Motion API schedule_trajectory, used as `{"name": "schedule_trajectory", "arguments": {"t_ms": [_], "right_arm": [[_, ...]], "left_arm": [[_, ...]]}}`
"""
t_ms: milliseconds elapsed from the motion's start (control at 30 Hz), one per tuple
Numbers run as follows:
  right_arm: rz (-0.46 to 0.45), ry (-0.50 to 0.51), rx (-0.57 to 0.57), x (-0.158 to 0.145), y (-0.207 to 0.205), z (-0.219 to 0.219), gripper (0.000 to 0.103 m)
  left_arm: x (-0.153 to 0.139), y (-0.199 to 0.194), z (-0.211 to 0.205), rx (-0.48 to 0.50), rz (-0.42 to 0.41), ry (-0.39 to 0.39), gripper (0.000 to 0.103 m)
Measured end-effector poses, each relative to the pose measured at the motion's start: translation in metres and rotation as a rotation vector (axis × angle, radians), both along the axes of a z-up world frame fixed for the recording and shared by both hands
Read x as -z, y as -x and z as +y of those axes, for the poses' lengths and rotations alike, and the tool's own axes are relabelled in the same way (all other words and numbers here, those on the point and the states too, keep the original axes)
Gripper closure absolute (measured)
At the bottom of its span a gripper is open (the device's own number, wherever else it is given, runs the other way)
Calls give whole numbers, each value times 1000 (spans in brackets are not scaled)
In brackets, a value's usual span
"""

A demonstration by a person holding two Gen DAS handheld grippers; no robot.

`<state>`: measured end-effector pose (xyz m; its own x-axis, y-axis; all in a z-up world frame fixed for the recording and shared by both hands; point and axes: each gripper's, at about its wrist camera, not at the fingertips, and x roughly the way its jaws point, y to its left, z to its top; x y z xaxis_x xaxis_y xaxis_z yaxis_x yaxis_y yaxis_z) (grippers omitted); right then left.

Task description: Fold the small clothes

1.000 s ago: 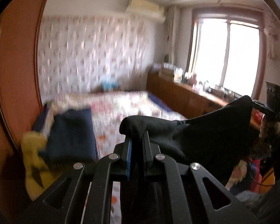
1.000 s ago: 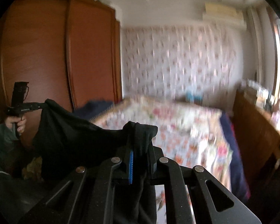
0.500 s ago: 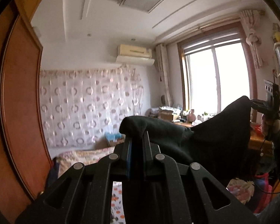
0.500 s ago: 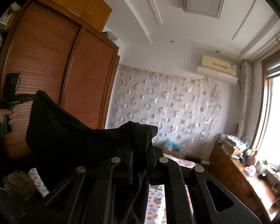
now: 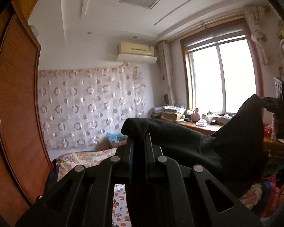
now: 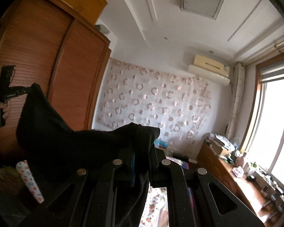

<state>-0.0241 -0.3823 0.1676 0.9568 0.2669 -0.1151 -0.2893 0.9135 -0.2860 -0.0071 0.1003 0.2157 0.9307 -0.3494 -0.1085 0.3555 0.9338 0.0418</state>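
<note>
A black garment [image 5: 236, 132] hangs in the air, stretched between my two grippers. In the left wrist view my left gripper [image 5: 138, 140] is shut on one bunched corner of it. The cloth runs rightward and up to my right gripper [image 5: 262, 99], held in a hand at the right edge. In the right wrist view my right gripper [image 6: 142, 145] is shut on the other corner of the black garment [image 6: 47, 132]. From there the cloth spans left to the left gripper [image 6: 28, 90]. The lower part of the garment hangs out of sight below both grippers.
A bed with a floral sheet [image 5: 89, 157] lies below and ahead. A tall wooden wardrobe [image 6: 37, 56] stands on the left. A wooden sideboard [image 6: 227, 172] loaded with clutter runs under the window [image 5: 221, 83]. A patterned curtain [image 5: 89, 113] covers the far wall.
Both grippers have risen with the black garment still stretched between them. The views tilted up from the bed to the wall and ceiling. The folded blue clothes on the bed dropped out of sight.
</note>
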Motion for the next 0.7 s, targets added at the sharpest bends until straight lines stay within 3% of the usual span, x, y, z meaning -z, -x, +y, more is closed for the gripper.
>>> {"name": "schedule_trajectory", "arguments": {"t_ms": [200,433,700], "right_arm": [[129,3,50,26,-83,8,93],[334,0,90,102,-202,18,93],[519,-3,126,141,-304,36,93]], "left_arm": [[54,-96,-9,-39,127,-2,93],[152,-214,-36,-75,329,-75,93],[201,-285,-57,-104,454,-125,99]]}}
